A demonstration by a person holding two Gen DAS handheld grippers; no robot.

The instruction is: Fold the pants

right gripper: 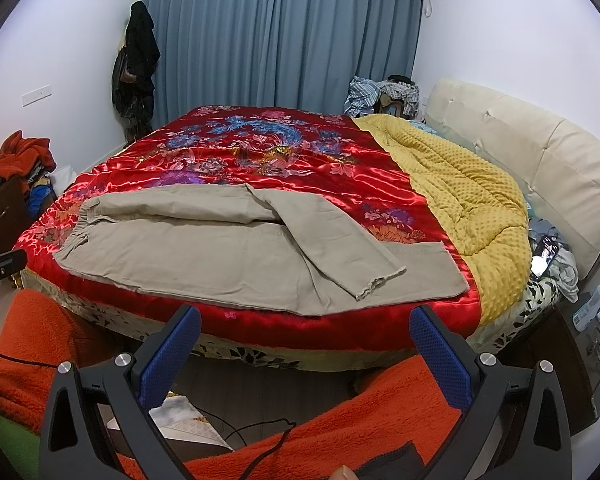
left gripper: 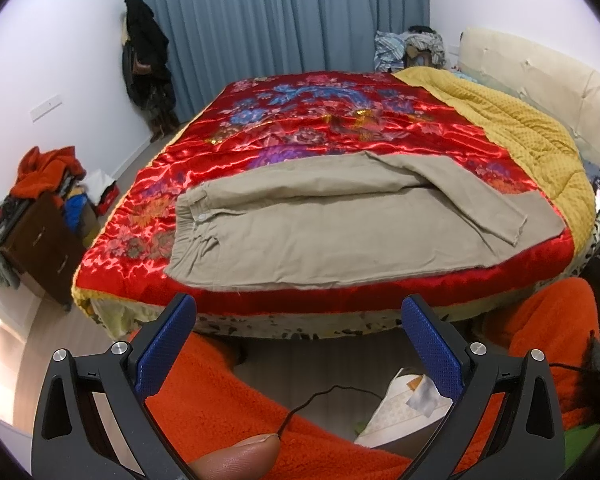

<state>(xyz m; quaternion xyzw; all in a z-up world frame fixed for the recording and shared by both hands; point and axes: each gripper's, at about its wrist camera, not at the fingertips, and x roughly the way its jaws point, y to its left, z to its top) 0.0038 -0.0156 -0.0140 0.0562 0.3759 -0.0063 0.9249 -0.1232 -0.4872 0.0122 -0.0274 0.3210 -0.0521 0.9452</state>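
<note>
Lying flat on the red quilt (right gripper: 340, 184), the khaki pants (right gripper: 204, 256) had one leg crossed over the other. Left gripper (left gripper: 298, 312) and right gripper (right gripper: 305, 322) hovered short of the quilt's near edge, fingers spread, holding nothing.

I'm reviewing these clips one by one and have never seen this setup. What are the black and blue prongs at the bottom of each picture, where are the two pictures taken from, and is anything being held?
There is no robot here. A person holds a hand-held two-finger tool in each hand, and each carries a wide-angle camera looking forward along its fingers. One picture is from the left tool, the other from the right tool. The prongs are each tool's fingers with blue pads. Both tools are open and hold nothing; they sit short of the bed's near edge. On the bed, beige pants lie on a red floral quilt, waistband to the left, one leg draped crookedly over the other. A yellow blanket lies at the right. Orange fleece low in both views looks like the person's clothing.
</note>
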